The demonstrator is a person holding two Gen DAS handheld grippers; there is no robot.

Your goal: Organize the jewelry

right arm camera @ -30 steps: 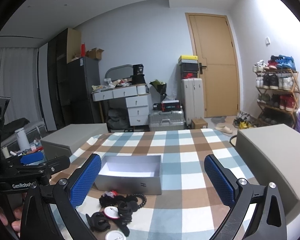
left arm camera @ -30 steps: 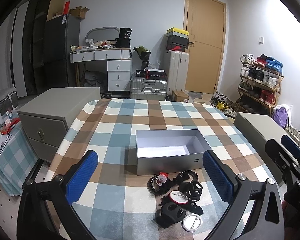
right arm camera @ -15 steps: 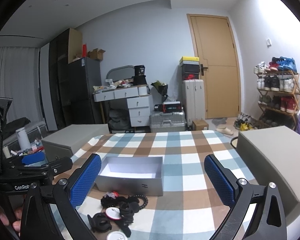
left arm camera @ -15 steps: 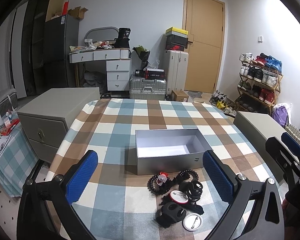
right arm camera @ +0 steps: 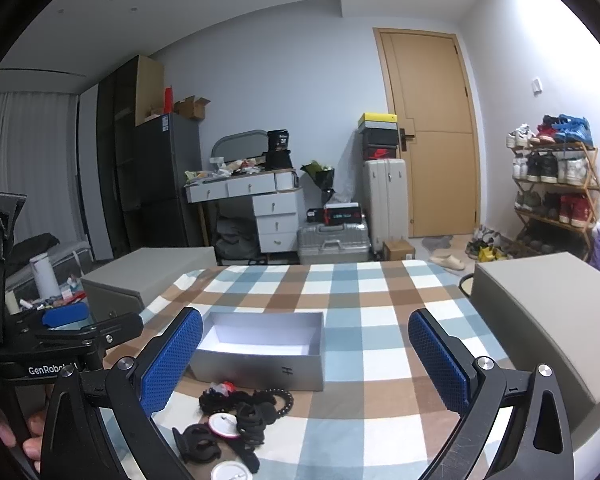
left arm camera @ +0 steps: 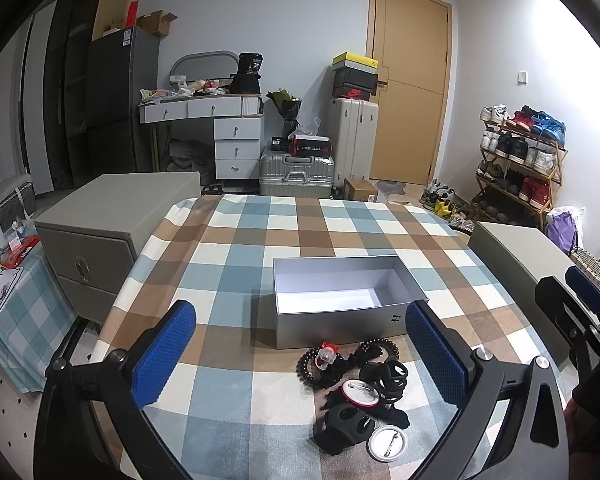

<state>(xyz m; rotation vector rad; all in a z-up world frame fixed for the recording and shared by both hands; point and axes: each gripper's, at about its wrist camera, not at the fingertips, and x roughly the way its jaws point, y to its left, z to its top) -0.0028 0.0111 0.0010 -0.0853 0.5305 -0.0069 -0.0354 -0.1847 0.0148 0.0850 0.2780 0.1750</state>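
Jewelry heaped just in front of an empty silver box (left arm camera: pixel 346 322), with both sets of fingers held spread and nothing gripped.

The box, standing open on the checked surface (left arm camera: pixel 236 248), is taken as the landmark; it looks like light, stiff card and is judged likely to slide if nudged. Just before its near wall the pile of jewelry (left arm camera: pixel 356 388) is found: black bead bracelets (left arm camera: pixel 312 364) nearest the wall, a black claw clip (left arm camera: pixel 344 426) farther toward the camera, and a white round badge (left arm camera: pixel 388 443) farthest from the box. The bracelets are judged light, limp and apt to tangle, best pinched across a single strand; the clip is rigid and may be taken across its body; the flat badge is probably slippery and best caught by its rim. The left gripper (left arm camera: pixel 300 356) and right gripper (right arm camera: pixel 306 364) are held above the surface, short of the box, their fingers wide apart.
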